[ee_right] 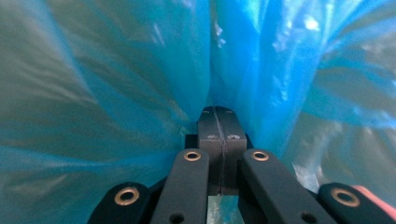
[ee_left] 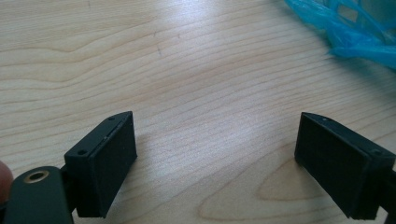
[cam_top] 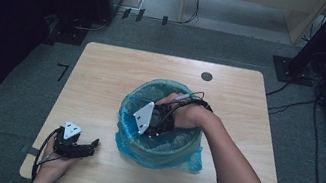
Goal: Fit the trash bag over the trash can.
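A round bin (cam_top: pixel 192 145) sits in the middle of the table (cam_top: pixel 103 76). A blue bag (cam_top: pixel 131 116) lines it and hangs over its rim. The right gripper (cam_top: pixel 158 121) is down inside the bin, and the right hand (cam_top: pixel 187 116) holds it from the 3 o'clock side. In the right gripper view its jaws are pressed together, pinching a fold of the bag (ee_right: pixel 233 70). The left gripper (cam_top: pixel 93 146) rests on the table at 8 o'clock from the bin, well apart from it. Its jaws are spread wide over bare wood (ee_left: pixel 201 93), with a bit of bag (ee_left: pixel 355 32) at 1 o'clock.
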The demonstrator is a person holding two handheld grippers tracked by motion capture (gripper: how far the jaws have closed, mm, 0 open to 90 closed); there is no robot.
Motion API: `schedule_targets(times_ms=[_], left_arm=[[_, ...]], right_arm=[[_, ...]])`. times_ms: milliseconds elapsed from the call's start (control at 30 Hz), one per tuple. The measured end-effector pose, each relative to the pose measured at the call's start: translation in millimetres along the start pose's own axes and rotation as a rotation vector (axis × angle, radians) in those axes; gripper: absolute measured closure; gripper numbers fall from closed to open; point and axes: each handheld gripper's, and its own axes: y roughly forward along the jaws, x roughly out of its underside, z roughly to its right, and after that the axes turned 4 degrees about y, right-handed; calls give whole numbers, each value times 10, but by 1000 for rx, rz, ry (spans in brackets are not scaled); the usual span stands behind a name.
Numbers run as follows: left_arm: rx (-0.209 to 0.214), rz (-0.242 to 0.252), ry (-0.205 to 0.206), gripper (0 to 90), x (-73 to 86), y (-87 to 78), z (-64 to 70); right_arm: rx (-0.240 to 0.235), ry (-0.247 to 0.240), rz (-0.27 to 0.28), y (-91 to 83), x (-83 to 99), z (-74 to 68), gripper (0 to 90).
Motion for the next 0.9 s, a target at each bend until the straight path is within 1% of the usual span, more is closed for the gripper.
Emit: schedule_targets(times_ms=[67, 100, 133, 233, 267, 300, 333, 500, 633, 667, 733, 767, 800, 900], left_arm=[[-1, -1, 2, 121, -1, 1, 2], [-2, -1, 3, 121, -1, 1, 2], [-2, 0, 2, 121, -1, 2, 3], [0, -1, 1, 122, 0, -1, 0], [-1, -1, 2, 122, 0, -1, 0], [-1, -1, 2, 122, 0, -1, 0], [-1, -1, 1, 122, 0, -1, 1], [0, 0, -1, 122, 0, -1, -1], [1, 1, -3, 122, 1, -1, -2], [1, 2, -3, 122, 1, 0, -3], [1, 1, -2, 123, 0, -1, -2], [-1, -1, 0, 123, 0, -1, 0], [-1, -1, 0, 123, 0, -1, 0], [-3, -1, 2, 123, -1, 1, 2]], right_arm=[[-18, -1, -16, 58, -9, 12, 900], [-34, -4, -31, 111, -17, 14, 900], [-34, -4, -31, 111, -17, 14, 900], [-52, -25, -53, 212, -45, 16, 900], [-64, -11, -64, 259, -51, 8, 900], [-64, -11, -64, 259, -51, 8, 900], [-76, -7, -63, 294, -48, 18, 900], [-75, 8, -61, 314, -18, 29, 900], [-66, 3, -53, 282, -15, 15, 900], [-49, 5, -32, 220, -26, 17, 900], [-45, 8, -26, 193, -30, 14, 900], [-34, 5, -8, 104, -44, 0, 900], [-34, 5, -8, 104, -44, 0, 900], [-20, -15, 0, -23, -71, -34, 900]])
